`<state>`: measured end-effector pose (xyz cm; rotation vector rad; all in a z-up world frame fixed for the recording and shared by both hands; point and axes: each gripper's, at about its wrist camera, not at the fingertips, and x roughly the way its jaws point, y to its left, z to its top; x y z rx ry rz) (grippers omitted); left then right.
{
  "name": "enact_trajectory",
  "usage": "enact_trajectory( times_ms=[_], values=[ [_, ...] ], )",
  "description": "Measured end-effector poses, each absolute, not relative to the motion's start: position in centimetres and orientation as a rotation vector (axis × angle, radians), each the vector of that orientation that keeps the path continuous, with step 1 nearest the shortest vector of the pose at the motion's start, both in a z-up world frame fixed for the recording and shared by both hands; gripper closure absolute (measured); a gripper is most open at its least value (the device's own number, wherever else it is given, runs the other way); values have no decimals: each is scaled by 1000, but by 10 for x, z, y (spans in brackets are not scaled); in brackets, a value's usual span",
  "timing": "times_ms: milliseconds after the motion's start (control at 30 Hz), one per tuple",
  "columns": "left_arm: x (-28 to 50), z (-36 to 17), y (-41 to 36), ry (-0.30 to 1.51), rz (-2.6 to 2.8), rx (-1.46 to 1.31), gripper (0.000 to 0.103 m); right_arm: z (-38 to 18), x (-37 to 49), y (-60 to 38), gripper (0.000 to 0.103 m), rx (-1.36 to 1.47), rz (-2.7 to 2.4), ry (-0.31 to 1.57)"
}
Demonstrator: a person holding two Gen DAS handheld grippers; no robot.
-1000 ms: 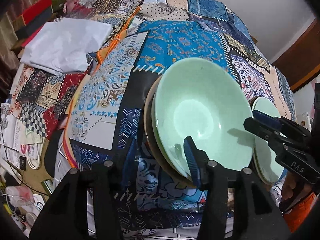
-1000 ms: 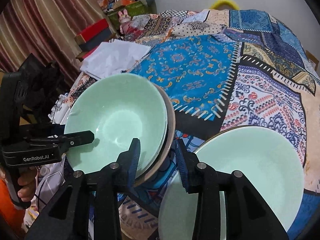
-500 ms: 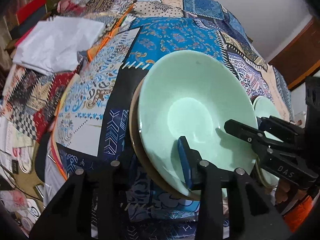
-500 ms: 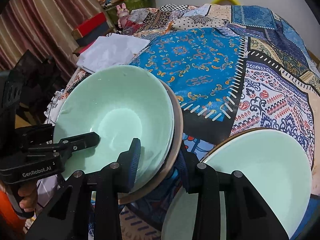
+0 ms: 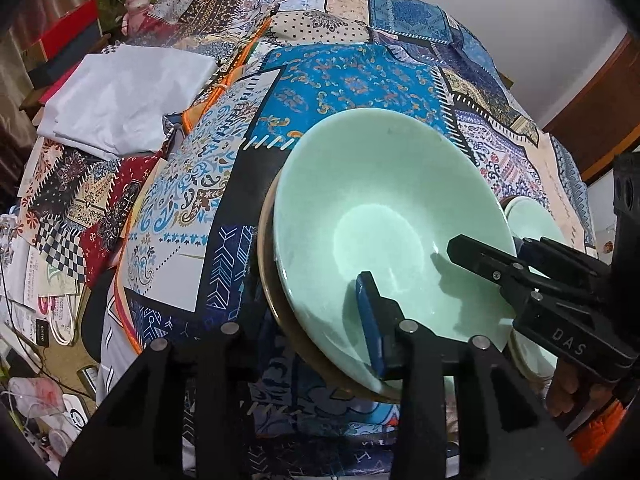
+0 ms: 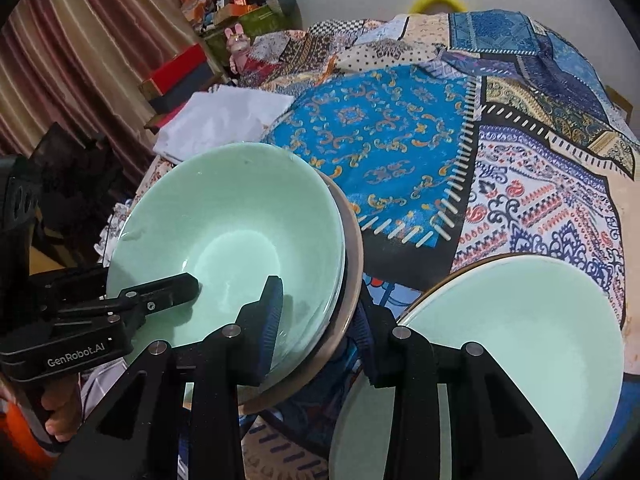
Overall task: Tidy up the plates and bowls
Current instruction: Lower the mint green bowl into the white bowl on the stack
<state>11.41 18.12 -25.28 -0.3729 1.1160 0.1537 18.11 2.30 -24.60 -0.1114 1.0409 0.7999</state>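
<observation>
A pale green bowl (image 5: 384, 216) nested in brown-rimmed bowls (image 5: 266, 256) is held above the patchwork cloth by both grippers. My left gripper (image 5: 316, 328) is shut on the stack's near rim, one finger inside the green bowl, the other hidden under the stack. My right gripper (image 6: 320, 320) is shut on the opposite rim (image 6: 352, 240), one pad inside, one outside. A second green bowl (image 6: 512, 344) rests on the cloth to the right; its edge also shows in the left wrist view (image 5: 532, 216).
A patchwork cloth (image 6: 384, 140) covers the surface. A folded white cloth (image 5: 120, 92) lies at the far left. Red boxes (image 6: 176, 68) and a pink toy rabbit (image 6: 238, 46) stand behind it. Clutter lies on the floor (image 5: 44, 320) at left.
Both grippers have closed in on the bowl stack's rim from opposite sides. The stack has come closer, shifted a little and tilted.
</observation>
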Motion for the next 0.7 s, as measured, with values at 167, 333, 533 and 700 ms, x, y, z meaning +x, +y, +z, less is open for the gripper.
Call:
enact_trajectory(
  times_ms=[167,333,533,700],
  values=[
    [115,-238,174,1090,160,-353,65,-231,180,13,72,-79,796,1009],
    [116,-220,165,1064,148,-331,65,-211,176,-1,72,-71,780,964],
    [117,-197,147,1030,120,-302,65,-192,175,-22,72,-43,752,920],
    [121,-181,130,1009,92,-282,65,-182,175,-41,72,-31,729,896]
  ],
)
